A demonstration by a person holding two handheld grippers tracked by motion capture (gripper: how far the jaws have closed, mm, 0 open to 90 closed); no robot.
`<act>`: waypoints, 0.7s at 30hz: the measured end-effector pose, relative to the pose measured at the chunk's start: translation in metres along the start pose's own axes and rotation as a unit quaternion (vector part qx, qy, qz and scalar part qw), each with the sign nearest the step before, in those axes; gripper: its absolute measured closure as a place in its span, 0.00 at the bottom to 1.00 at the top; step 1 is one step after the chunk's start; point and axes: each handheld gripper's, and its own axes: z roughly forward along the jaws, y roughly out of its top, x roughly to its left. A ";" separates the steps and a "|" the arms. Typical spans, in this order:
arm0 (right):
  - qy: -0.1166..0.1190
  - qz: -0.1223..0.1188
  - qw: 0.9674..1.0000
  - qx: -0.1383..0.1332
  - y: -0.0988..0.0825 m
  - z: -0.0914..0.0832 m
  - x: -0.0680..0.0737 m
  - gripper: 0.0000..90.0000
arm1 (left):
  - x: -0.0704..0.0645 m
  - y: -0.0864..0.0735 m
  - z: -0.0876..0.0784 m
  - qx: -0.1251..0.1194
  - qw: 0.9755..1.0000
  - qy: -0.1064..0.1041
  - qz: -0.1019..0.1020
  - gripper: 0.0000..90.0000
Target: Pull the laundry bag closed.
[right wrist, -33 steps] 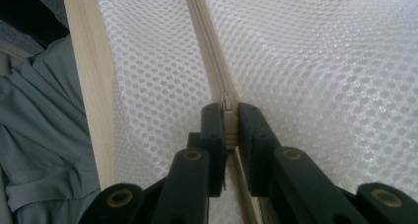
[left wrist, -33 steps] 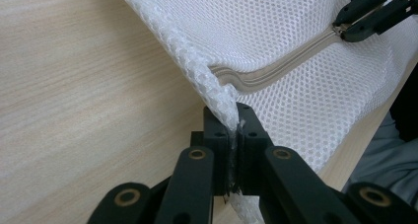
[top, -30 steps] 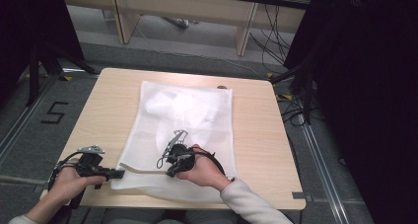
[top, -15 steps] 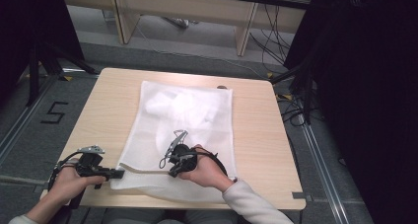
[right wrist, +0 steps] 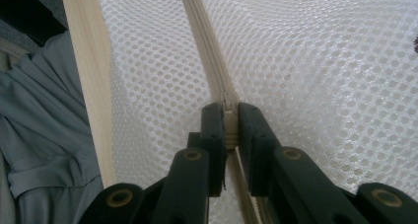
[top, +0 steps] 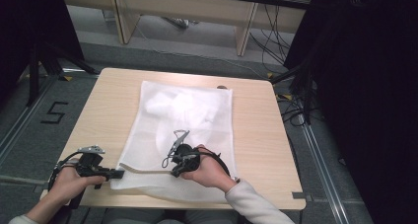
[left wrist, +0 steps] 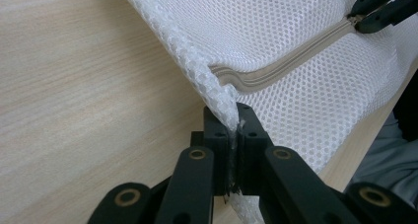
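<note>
Mesh laundry bag [top: 185, 135] lies flat on the wooden worktop [top: 256, 135], its zipper [left wrist: 291, 61] along the near edge. My left claw [left wrist: 235, 116] clamps the bag's near-left corner; my right claw [right wrist: 230, 116] pinches the zipper's slider [right wrist: 228, 121] farther along.

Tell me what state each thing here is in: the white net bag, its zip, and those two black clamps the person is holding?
Mesh bag: lying flat on the table, something white inside, near left corner pinched and lifted.
Zipper: closed along the stretch between the grippers; its pull is clamped.
Left gripper: shut on the bag's corner.
Right gripper: shut on the zipper pull.
</note>
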 end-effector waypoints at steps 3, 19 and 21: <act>-0.003 0.004 1.000 0.001 -0.001 -0.002 0.000 0.92 | 0.001 0.000 -0.001 0.005 1.000 -0.005 0.001 0.95; -0.003 0.010 1.000 0.000 -0.009 -0.008 -0.004 0.92 | 0.002 0.000 -0.001 0.006 1.000 -0.002 0.001 0.95; 0.003 0.018 1.000 -0.004 -0.010 -0.008 -0.003 0.92 | 0.002 0.000 -0.001 0.006 1.000 -0.001 0.001 0.95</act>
